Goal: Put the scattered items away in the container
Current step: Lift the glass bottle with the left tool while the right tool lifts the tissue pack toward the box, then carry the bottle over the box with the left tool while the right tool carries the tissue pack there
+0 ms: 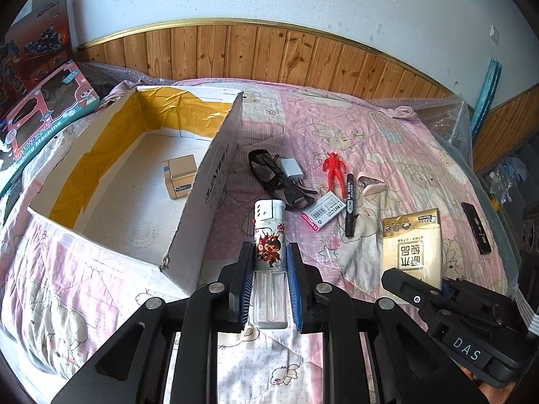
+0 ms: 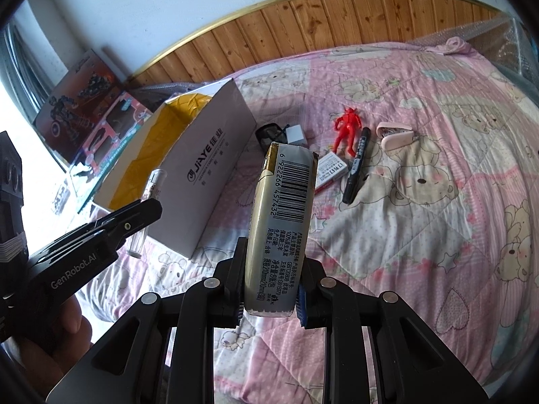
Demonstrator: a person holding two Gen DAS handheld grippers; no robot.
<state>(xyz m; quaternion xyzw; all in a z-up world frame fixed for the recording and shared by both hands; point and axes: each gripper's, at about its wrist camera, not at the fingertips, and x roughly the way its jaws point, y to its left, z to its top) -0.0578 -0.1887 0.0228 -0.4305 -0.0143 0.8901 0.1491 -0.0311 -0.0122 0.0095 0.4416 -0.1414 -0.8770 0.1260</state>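
Left gripper (image 1: 269, 262): black angular linkage, silver round pivot screws, blue ribbed pads on fingers (image 1: 293, 279). Right gripper (image 2: 273, 262): identical black frame; white markings read "DAS" and "GenRobot.AI".

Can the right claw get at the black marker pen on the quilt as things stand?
Probably not yet: the right claw is shut on the gold tissue pack. The black marker pen itself lies uncovered on the pink quilt, so the path looks free once emptied.
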